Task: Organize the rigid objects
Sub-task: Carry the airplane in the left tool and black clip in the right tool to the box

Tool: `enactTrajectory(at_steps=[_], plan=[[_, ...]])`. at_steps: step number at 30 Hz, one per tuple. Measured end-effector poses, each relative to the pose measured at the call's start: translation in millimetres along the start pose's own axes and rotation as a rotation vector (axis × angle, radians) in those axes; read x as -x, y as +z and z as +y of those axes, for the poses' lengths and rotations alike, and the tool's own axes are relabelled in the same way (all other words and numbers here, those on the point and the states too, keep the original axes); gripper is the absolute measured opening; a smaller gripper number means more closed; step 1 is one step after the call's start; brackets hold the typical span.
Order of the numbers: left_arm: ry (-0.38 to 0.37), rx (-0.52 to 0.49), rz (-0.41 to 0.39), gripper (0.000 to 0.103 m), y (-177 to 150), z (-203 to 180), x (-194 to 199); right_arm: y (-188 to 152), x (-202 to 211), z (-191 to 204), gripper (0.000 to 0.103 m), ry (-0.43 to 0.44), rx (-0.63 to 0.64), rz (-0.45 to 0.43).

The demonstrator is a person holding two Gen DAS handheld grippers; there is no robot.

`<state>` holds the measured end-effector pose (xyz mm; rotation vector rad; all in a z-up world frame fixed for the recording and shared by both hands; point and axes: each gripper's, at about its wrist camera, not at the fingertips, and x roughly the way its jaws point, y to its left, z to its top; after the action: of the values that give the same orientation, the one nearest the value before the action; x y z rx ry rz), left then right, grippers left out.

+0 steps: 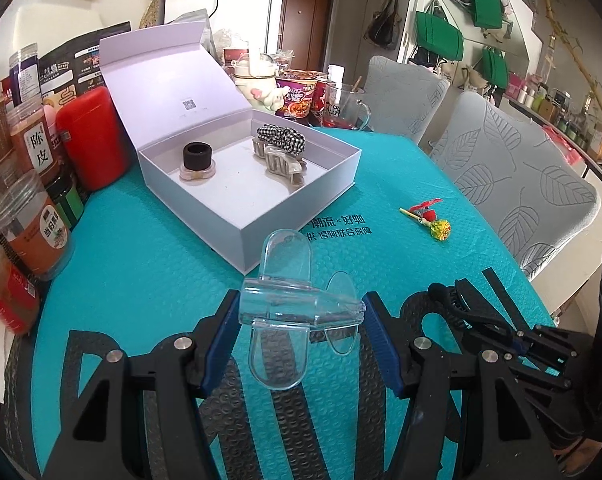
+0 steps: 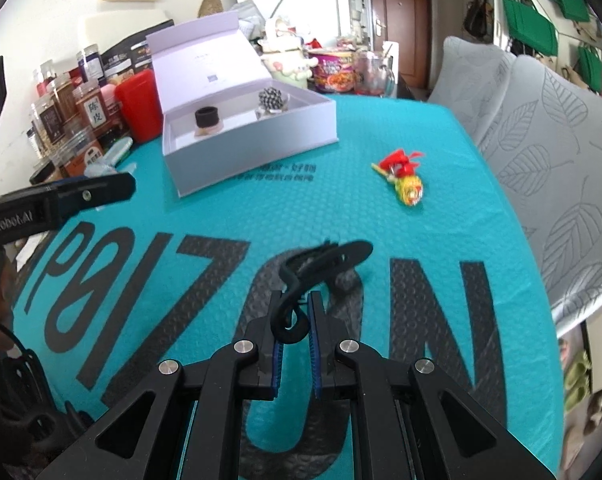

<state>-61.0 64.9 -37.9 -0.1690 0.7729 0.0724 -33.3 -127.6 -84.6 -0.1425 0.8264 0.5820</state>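
Looking through the left wrist view, the left gripper has its jaws partly open and pressed on a clear plastic hair clip, held above the near part of the teal mat. The clip looks light, stiff and smooth, so probably slippery and liable to crack if squeezed hard; the blue pads grip it across its thick central body, which seems the safest place, not the thin rounded wings. Its transparency makes the edges hard to trace against the mat. Just beyond it the open white box sits toward the mat's far left corner, holding a black-capped bottle, a beige claw clip and a checked scrunchie. A wrapped lollipop lies near the right edge.

Through the right wrist view, the right gripper is fully closed on a black hair clip, pinching its curled rear loop; its long arms jut forward over the mat's near middle. It looks light and rigid, with a springy hinge I cannot make out. Motion blur softens its teeth, and dark lettering beneath hides its outline. The left gripper's finger cuts in at the left edge.
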Motion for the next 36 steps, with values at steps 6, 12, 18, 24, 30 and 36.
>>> enactTrajectory(at_steps=[6,12,18,24,30,36], plan=[[-0.038,-0.022,0.041,0.061,-2.3,1.6,-11.7,-14.4,-13.5,-7.1,0.026,-0.061,-0.076,0.047],[-0.062,-0.033,0.054,0.061,2.8,5.7,-17.6,-12.1,-19.2,-9.1,0.047,-0.087,-0.116,0.05],[-0.062,-0.018,0.054,0.061,10.5,14.8,-22.7,-1.7,-31.4,-4.3,0.046,-0.109,-0.093,0.059],[-0.057,0.005,0.069,0.061,16.0,23.8,-30.3,8.1,-39.0,-6.8,0.021,-0.151,-0.087,0.061],[-0.039,0.019,0.066,0.061,20.7,30.8,-30.9,18.2,-37.3,-3.5,0.021,-0.119,-0.065,0.063],[-0.023,0.032,0.062,0.061,26.7,39.4,-29.3,32.3,-30.0,8.2,0.021,-0.077,-0.025,0.055]])
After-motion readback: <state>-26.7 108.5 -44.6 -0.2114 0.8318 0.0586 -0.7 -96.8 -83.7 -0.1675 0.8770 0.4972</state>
